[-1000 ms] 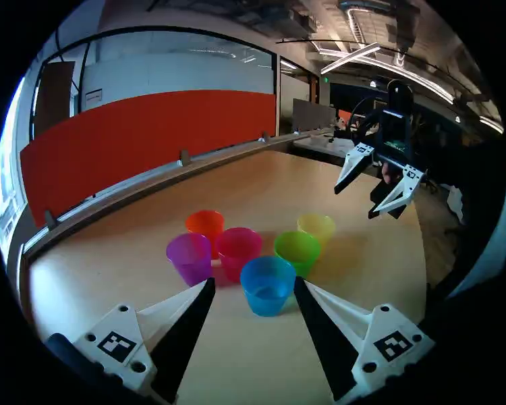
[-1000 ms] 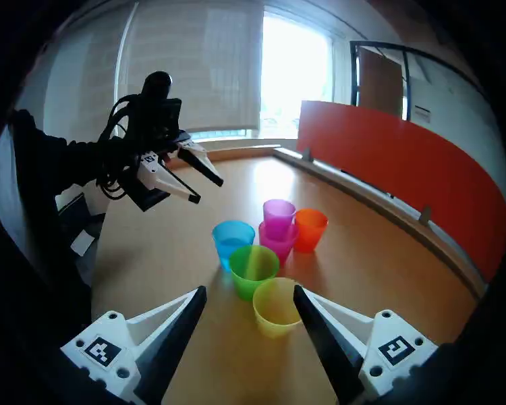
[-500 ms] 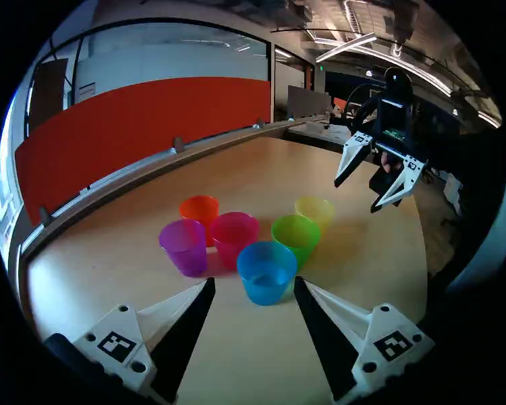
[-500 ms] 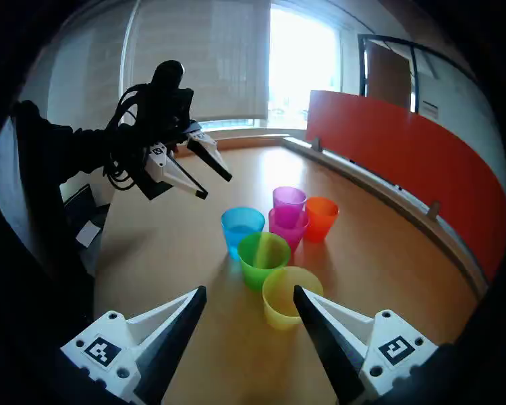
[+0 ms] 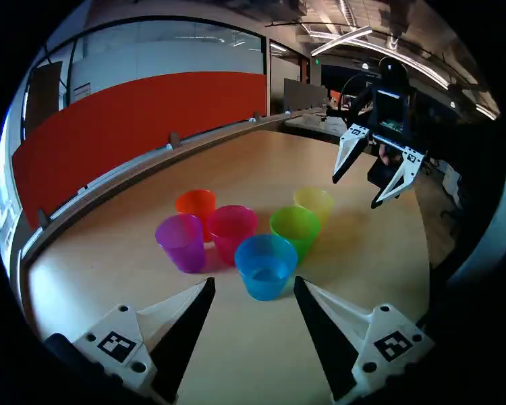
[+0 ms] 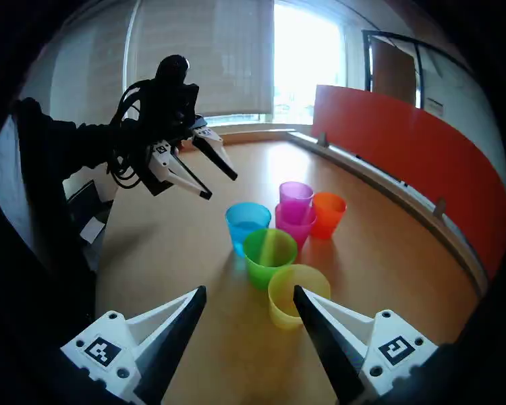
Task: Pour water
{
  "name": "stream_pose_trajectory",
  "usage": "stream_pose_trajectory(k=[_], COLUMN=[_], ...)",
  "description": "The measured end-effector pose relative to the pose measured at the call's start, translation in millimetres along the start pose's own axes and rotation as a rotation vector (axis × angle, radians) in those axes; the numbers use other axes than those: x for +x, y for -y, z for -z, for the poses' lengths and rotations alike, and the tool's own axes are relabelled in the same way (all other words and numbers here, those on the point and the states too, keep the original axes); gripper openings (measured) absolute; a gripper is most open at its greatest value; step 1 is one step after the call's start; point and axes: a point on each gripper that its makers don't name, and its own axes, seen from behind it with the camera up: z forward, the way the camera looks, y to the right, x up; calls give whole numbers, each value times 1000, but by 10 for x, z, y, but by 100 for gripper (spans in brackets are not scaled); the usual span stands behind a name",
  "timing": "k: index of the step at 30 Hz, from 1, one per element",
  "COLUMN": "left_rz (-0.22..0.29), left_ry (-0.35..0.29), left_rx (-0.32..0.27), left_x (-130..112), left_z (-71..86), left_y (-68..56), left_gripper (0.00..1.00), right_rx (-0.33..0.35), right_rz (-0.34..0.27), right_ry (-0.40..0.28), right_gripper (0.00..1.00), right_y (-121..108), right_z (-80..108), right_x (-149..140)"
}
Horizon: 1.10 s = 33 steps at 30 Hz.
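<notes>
Several coloured plastic cups stand grouped on the wooden table (image 5: 266, 351). In the left gripper view a blue cup (image 5: 266, 266) holding a little water stands just beyond my open left gripper (image 5: 253, 297), with a purple cup (image 5: 181, 241), pink cup (image 5: 231, 231), orange cup (image 5: 195, 206), green cup (image 5: 295, 231) and yellow cup (image 5: 313, 204) behind. The right gripper (image 5: 363, 180) hangs open above the table past the yellow cup. In the right gripper view the yellow cup (image 6: 295, 297) sits just ahead of my open right gripper (image 6: 250, 302), then the green cup (image 6: 270, 256) and blue cup (image 6: 247, 225). The left gripper (image 6: 219, 185) hovers open above the blue cup.
An orange partition (image 5: 131, 135) runs along the table's far edge, also visible as the partition (image 6: 415, 169) on the right. A bright window with a blind (image 6: 300, 61) lies behind. A person's dark sleeve (image 6: 57, 155) holds the left gripper. Bare tabletop surrounds the cups.
Both grippers have drifted slightly closer to the cups and lower. The cups have not moved. Both stay open.
</notes>
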Motion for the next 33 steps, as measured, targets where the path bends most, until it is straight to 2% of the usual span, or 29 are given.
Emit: stream_pose_trajectory(k=[18,33], left_rz=[-1,-5], left_ry=[23,33], left_rx=[-25,-23], left_x=[-68,-129], left_z=[-8,-32], left_y=[-58,-52], left_gripper=[86,86], right_rx=[57,95], right_rz=[12,13], right_ry=[38,55], right_gripper=[100,100], right_y=[152,298], right_z=[-165,-280], right_x=[-90,-158])
